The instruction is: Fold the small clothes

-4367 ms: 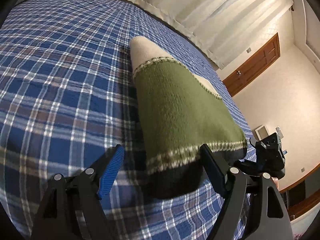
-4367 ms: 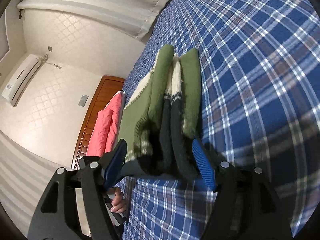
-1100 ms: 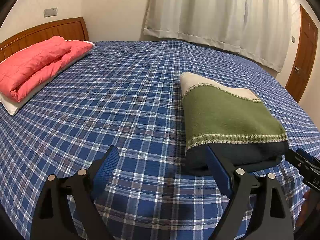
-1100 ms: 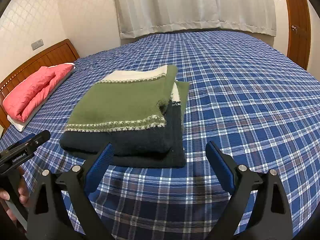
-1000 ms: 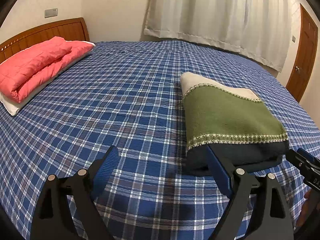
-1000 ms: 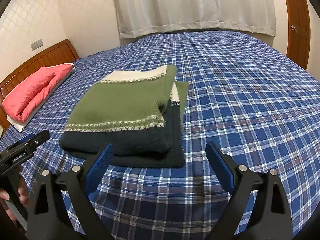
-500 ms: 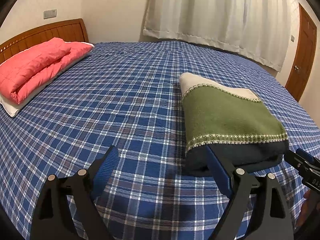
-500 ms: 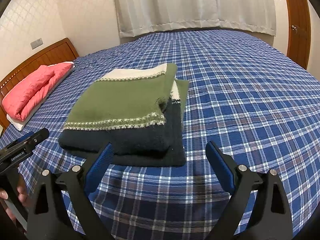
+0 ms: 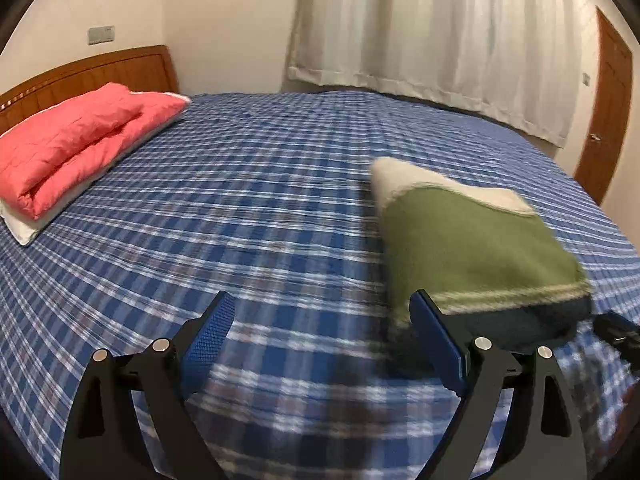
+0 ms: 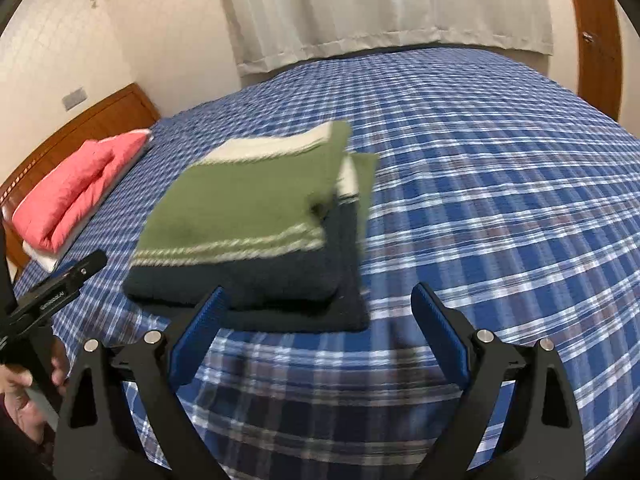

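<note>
- Bed covered with a blue plaid bedspread (image 9: 248, 208) of white and dark stripes, filling most of both views.
- Wooden headboard (image 9: 92, 70), brown and panelled, set against the wall at the head of the bed.
- Pink quilted blanket (image 9: 76, 136), folded, lying on a white pillow (image 9: 24, 230) next to the headboard.
- Cream walls; the wall behind the headboard carries a grey switch plate (image 9: 101, 35), and in the right wrist view it shows a faint lattice pattern (image 10: 52, 48).
- White pleated curtain (image 9: 432, 28), hanging to just above the far edge of the bed.
- Brown wooden door (image 9: 608, 120) with a metal handle (image 9: 595, 136), to the right of the curtain.
</note>
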The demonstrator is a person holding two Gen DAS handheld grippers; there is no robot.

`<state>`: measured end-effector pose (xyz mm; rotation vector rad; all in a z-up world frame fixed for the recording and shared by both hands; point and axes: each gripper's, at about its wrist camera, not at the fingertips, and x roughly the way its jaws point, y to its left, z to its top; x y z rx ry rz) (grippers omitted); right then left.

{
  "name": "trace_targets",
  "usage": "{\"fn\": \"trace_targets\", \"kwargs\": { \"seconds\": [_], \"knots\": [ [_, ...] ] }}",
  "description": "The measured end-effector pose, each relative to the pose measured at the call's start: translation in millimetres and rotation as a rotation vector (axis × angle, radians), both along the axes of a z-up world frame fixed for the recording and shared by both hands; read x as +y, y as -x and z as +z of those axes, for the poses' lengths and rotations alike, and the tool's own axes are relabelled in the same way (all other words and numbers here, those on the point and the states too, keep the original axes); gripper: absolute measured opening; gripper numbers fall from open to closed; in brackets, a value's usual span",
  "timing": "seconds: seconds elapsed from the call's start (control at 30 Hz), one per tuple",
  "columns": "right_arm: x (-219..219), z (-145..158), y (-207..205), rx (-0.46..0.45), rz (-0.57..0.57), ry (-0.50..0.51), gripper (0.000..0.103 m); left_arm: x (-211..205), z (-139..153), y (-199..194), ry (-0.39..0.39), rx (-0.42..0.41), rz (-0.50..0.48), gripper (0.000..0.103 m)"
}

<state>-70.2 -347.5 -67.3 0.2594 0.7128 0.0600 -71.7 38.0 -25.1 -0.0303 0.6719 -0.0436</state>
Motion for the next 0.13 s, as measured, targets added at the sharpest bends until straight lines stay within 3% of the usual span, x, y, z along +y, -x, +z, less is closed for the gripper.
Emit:
{"fn": "trace_targets", "kwargs": {
  "seconds": [0.13],
  "knots": [
    [-47.1,9.2,-4.3,0.002,-0.092,0.061,0.093,48.5,-10.7,-35.4,-0.017,0.050,0.133,0.088]
  ]
}}
